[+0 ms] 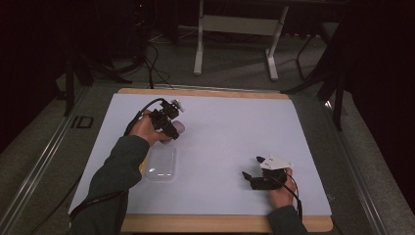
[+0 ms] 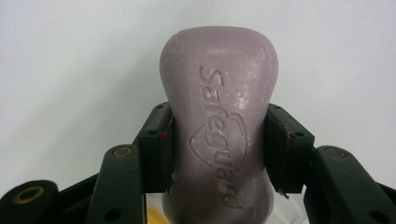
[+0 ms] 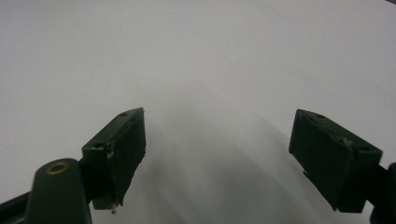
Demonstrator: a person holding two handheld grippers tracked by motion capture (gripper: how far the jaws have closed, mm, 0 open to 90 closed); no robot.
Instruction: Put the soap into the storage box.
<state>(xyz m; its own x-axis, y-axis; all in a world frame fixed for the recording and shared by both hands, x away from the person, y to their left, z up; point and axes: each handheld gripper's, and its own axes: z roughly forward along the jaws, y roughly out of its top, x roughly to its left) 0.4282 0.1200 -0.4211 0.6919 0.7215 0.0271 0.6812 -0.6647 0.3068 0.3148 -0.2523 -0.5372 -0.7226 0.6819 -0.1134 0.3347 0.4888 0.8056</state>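
The left gripper (image 2: 217, 149) is clamping the soap (image 2: 219, 121) just beyond the clear tray (image 1: 160, 164); placing it looks undone. The right gripper (image 3: 219, 158) is idling, jaws wide.

White table frame (image 1: 235, 24) beyond mat (image 1: 235, 127)
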